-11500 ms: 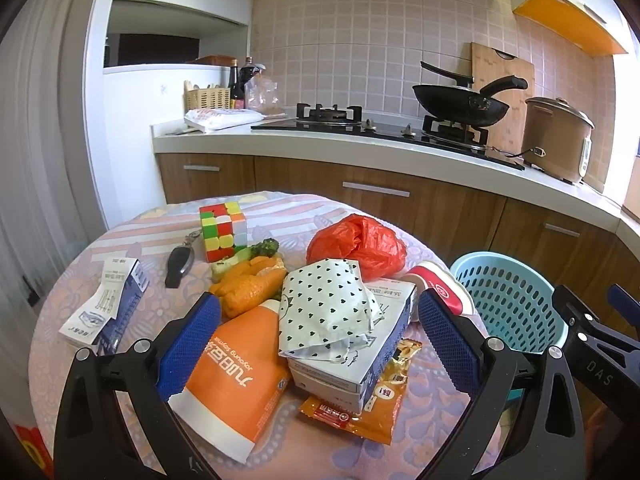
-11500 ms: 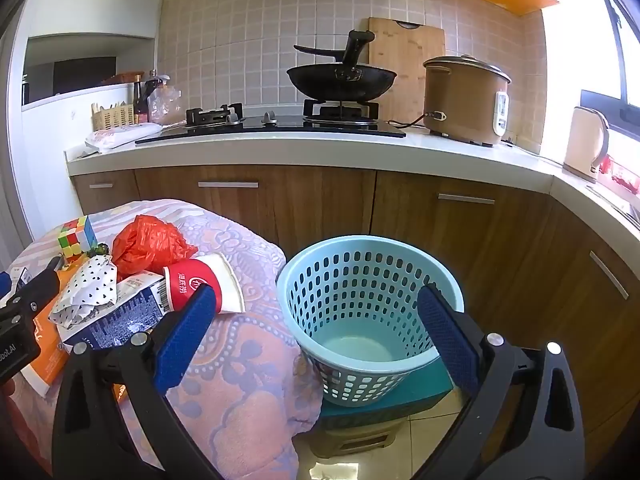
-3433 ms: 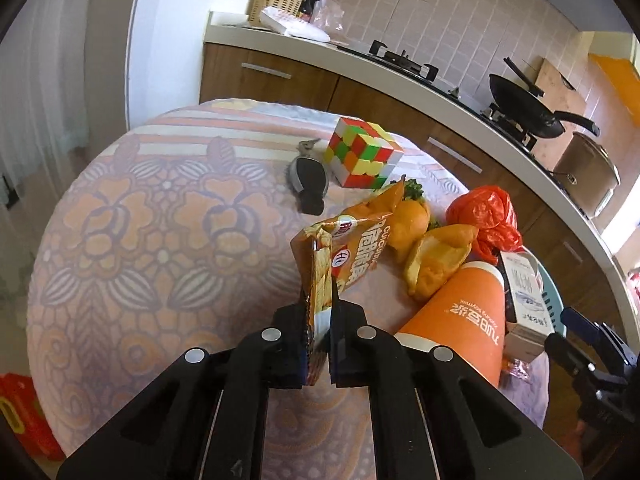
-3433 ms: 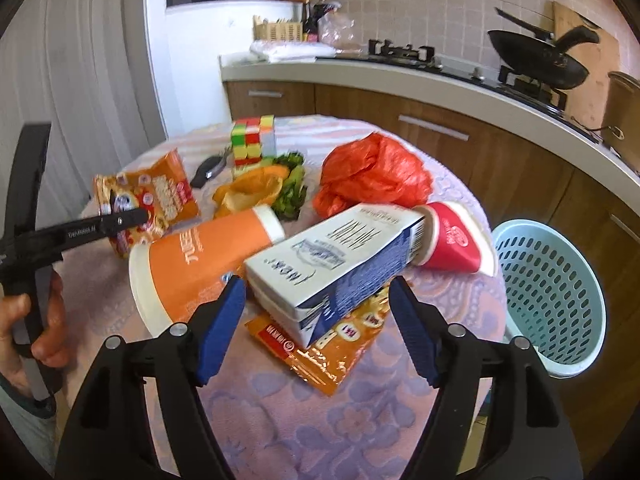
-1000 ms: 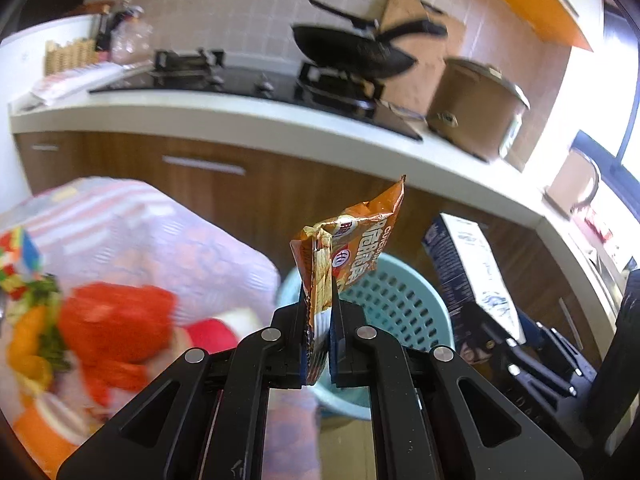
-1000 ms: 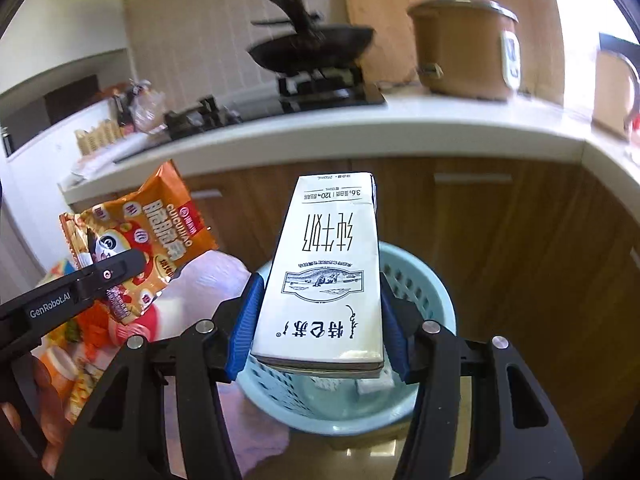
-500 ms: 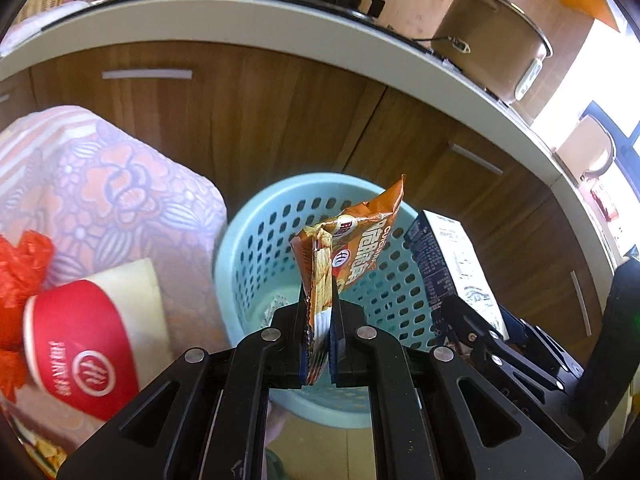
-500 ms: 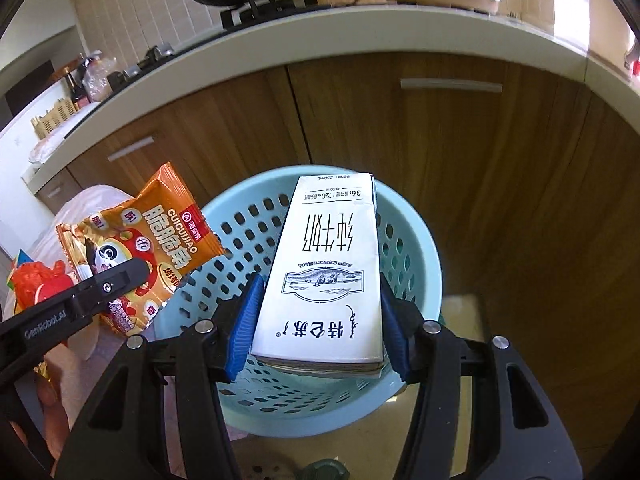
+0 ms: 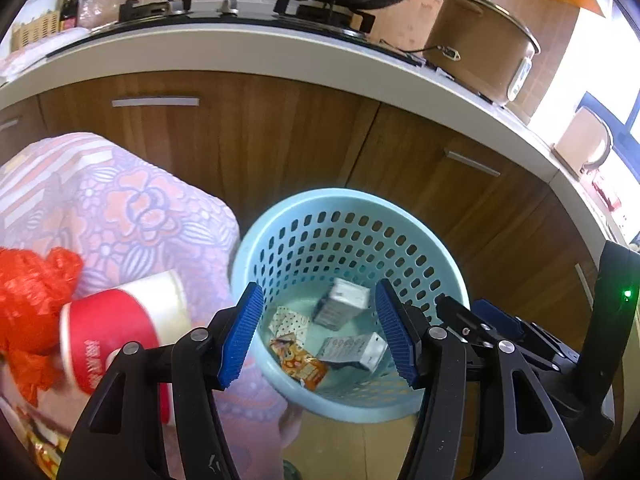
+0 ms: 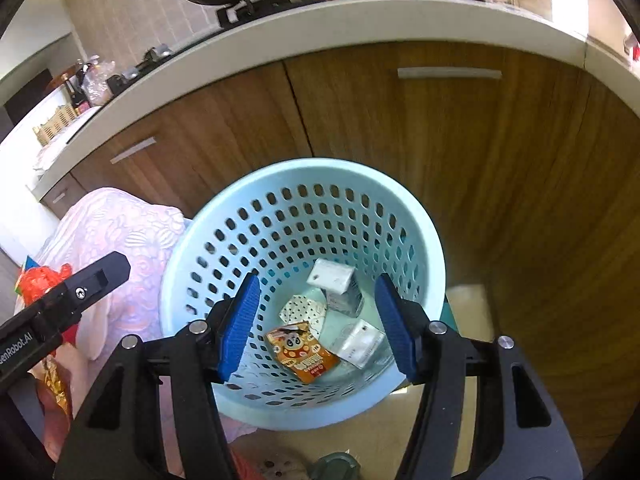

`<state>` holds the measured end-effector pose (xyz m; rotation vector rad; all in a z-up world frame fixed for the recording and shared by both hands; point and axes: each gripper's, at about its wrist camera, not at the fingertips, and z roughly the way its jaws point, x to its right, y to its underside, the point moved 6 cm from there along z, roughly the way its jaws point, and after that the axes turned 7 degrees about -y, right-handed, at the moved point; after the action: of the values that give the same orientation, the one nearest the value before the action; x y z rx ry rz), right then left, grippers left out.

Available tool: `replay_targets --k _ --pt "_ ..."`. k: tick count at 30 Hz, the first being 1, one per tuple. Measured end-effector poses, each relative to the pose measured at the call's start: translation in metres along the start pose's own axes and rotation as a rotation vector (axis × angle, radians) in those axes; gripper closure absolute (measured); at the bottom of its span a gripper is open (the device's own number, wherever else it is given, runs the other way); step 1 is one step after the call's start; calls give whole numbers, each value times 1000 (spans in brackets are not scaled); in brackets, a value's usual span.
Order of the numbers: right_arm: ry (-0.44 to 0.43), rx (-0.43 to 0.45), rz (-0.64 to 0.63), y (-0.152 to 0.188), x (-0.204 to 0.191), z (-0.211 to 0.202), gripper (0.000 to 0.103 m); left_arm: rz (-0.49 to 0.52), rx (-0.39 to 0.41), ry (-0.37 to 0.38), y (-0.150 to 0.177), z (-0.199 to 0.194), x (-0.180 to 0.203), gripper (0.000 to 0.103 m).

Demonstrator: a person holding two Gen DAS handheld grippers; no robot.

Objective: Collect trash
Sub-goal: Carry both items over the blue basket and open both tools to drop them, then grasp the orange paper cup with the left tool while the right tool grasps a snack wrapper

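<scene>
Above the blue basket point(image 10: 430, 240), left gripper point(image 9: 318, 336) and right gripper point(image 10: 316, 328) both spread wide, empty. Inside lie snack bag point(image 10: 306, 356); two cartons point(image 10: 336, 286); dotted paper point(image 10: 302, 310).

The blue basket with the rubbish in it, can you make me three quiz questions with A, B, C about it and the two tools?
1. Where is the orange snack bag?
A. On the table
B. At the bottom of the basket
C. In the left tool

2. How many white cartons lie in the basket?
A. Two
B. Five
C. None

3. How are the left tool and the right tool?
A. Both shut
B. One shut on a carton
C. Both open and empty

Answers: 1 B, the bag lies on the basket floor. 2 A, one carton sits behind another. 3 C, their blue pads stand wide apart, holding nothing.
</scene>
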<state>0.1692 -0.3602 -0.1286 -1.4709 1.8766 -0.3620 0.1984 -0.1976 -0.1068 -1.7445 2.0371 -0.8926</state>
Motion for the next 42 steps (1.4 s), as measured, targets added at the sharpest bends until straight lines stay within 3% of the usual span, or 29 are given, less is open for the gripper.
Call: replay_targets --k 6,12,19,24,26,35,42 --pt "-43 59 -68 -5 -35 -26 47 -22 46 11 0 -36 -11 46" --pt "-97 116 -163 -4 -86 -53 47 -31 150 -8 0 -98 -32 46" --pt "-158 120 -273 18 -145 -65 47 -100 227 -116 24 -165 -100 40" --pt "-192 89 -327 38 -180 -62 47 -175 220 -170 47 -194 -155 39" --pt "-201 81 -346 46 -190 -61 47 -194 225 -212 57 -206 -178 34" --pt "-221 49 -434 73 -231 -57 47 -286 216 -342 109 -225 -254 16" --pt "-223 39 -438 76 -239 -54 47 -387 136 -244 140 -199 -289 16"
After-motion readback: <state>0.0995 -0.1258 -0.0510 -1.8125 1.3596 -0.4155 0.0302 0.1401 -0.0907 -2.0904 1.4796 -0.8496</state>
